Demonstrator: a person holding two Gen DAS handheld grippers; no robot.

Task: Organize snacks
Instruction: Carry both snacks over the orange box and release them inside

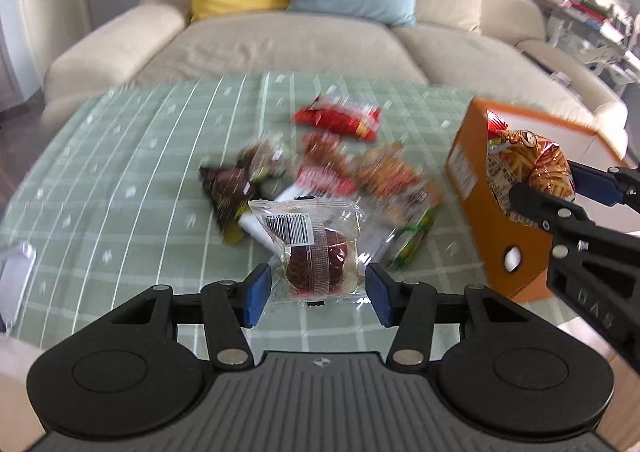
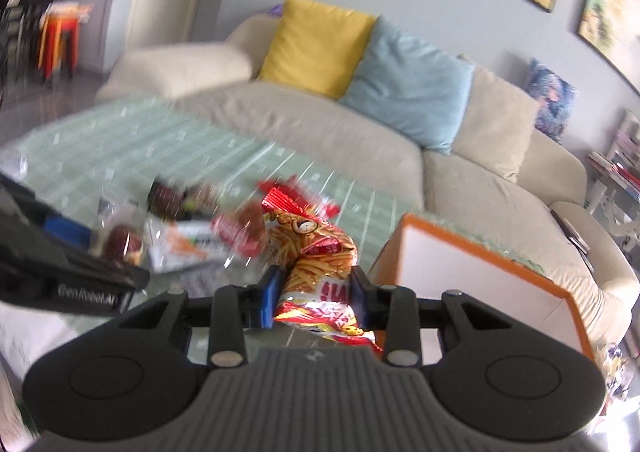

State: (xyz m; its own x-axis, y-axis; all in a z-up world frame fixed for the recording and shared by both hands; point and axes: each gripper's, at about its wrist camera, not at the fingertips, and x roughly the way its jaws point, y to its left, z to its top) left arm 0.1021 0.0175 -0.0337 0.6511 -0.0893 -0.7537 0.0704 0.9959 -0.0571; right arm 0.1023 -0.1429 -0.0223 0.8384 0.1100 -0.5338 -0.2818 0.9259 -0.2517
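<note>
Left wrist view: left gripper (image 1: 316, 290) spread wide around a clear-wrapped brown cake (image 1: 316, 252), pads not touching; snack pile (image 1: 320, 168) at 12 o'clock, orange box (image 1: 480, 212) at 2 o'clock. Right wrist view alone shows right gripper (image 2: 316, 294) fingers (image 2: 269, 298) pinching the noodle-snack bag (image 2: 316, 256), box's white interior (image 2: 452, 272) at 2 o'clock.

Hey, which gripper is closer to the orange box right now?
Right. The right gripper, shut on a snack bag, is right beside the orange box at its opening. The left gripper sits off to the side, around a clear-wrapped cake.
</note>
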